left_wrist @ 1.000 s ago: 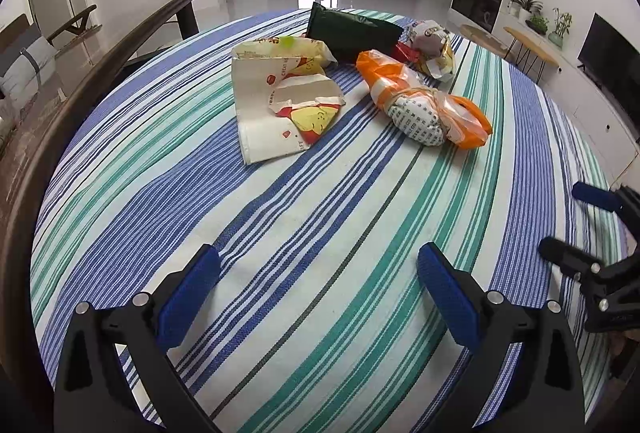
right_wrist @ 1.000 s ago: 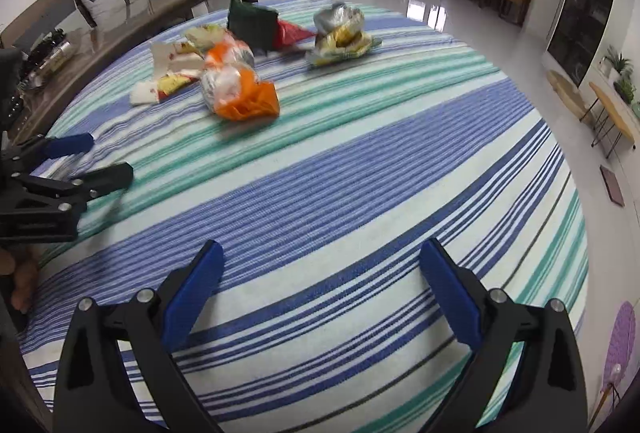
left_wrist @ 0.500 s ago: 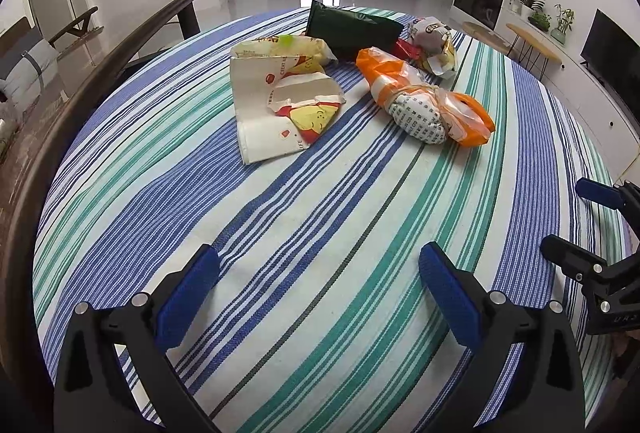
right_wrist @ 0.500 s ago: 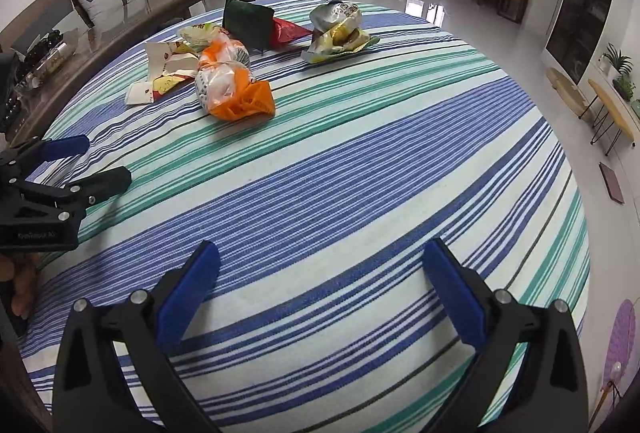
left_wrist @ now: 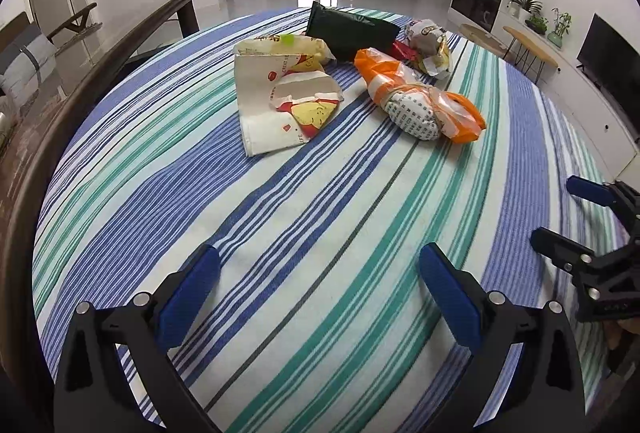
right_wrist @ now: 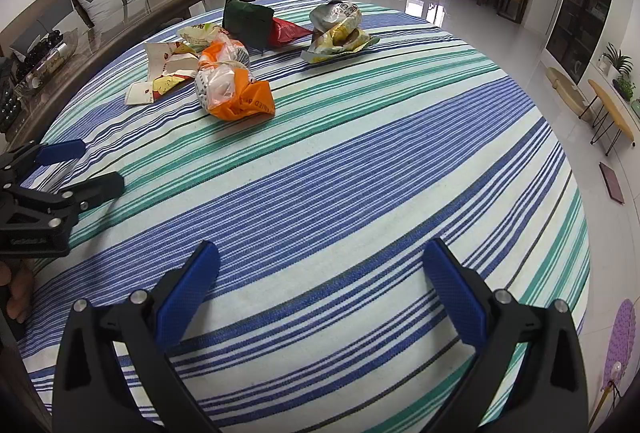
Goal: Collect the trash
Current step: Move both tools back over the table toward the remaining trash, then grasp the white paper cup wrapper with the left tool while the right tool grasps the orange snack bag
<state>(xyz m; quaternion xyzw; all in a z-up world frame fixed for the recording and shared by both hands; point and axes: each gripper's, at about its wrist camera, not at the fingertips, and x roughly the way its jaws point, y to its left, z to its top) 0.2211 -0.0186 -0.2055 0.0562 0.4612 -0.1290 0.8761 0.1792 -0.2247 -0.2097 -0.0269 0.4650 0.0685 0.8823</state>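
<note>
Left gripper [left_wrist: 318, 275] and right gripper [right_wrist: 320, 271], each with jaws spread wide and nothing between the blue textured pads; both hover over bare striped tablecloth [right_wrist: 360, 169] at the near side of the table. Each gripper appears at the edge of the other's view, the right one [left_wrist: 576, 217] also with its fingers apart. Nothing lies between the grippers and the trash, which is clustered on the far part of the cloth, well apart from both.

Nearest item: an orange plastic bag [left_wrist: 420, 99], crumpled and translucent, knotted around a rounded bundle printed with small characters. Beside it to the left, a flattened white paper bag [left_wrist: 280, 105] with red and yellow print, creased and partly torn, its far end touching a yellow-printed wrapper [left_wrist: 288, 47]. Behind these, a dark green pouch [left_wrist: 352, 31], smooth and rectangular, with a red packet [right_wrist: 288, 31] touching its right side. Farthest right, a crumpled foil wrapper [right_wrist: 340, 31], silver and yellow, lying on a flattened sheet of the same kind.

The cloth is woven, in blue, green and white stripes. A dark curved wooden rail [left_wrist: 80, 85] borders the table's left side.
</note>
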